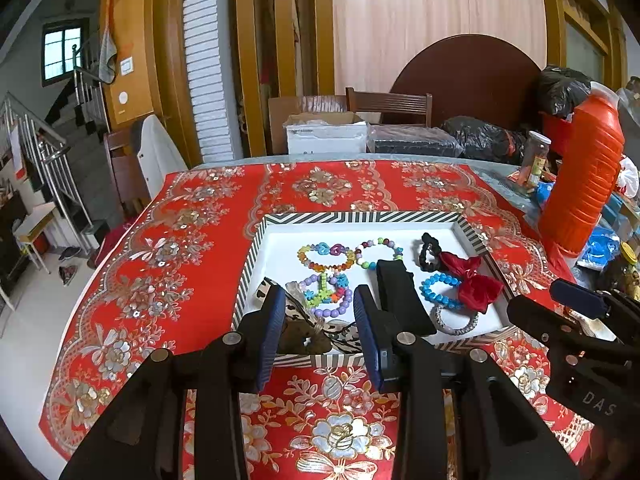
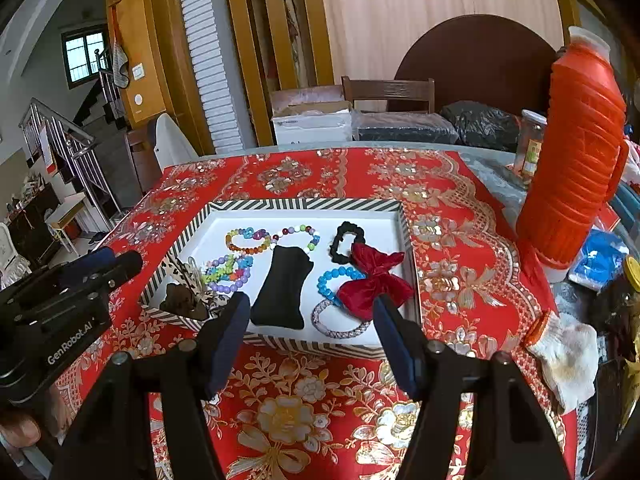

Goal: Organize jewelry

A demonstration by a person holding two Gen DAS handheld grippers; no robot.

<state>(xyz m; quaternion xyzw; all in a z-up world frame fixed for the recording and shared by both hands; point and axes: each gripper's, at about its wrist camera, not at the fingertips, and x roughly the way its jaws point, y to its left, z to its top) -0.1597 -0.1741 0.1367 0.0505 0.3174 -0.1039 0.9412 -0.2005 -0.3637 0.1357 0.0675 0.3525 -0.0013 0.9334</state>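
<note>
All jewelry lies in the tray [image 2: 404, 216]; nothing seems left outside. Left gripper [image 1: 318, 312] and right gripper [image 2: 310, 312] are open and empty.

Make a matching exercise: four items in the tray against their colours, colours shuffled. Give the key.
Items:
1. bow
2. pouch
3. beaded bracelet beside the bow
4. bracelet at the tray's near edge

Colours:
A. silver-grey
B. blue
C. black
D. red

Pairs: 1-D, 2-C, 3-B, 4-A
</note>
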